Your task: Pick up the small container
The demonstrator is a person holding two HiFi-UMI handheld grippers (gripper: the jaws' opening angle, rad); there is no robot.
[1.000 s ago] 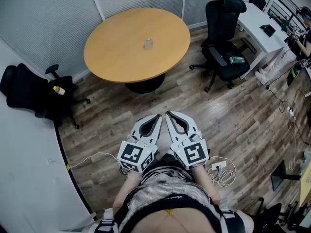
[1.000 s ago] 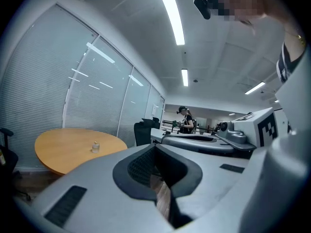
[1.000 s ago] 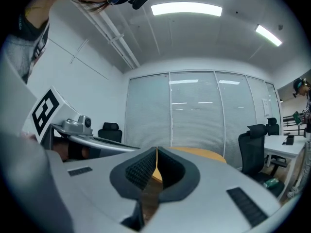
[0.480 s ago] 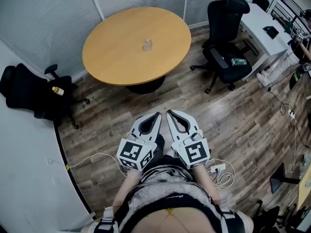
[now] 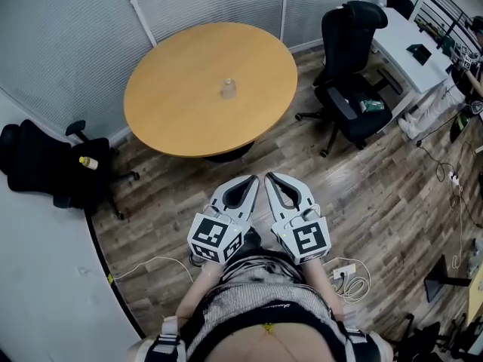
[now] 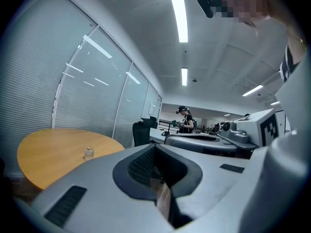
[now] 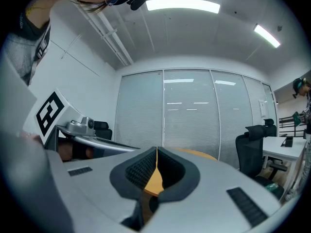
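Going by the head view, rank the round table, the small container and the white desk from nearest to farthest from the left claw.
1. Round table: near edge just ahead of the left claw.
2. Small container: mid-table, farther ahead.
3. White desk: far upper right, past the black chair.

No legible text, labels or numbers
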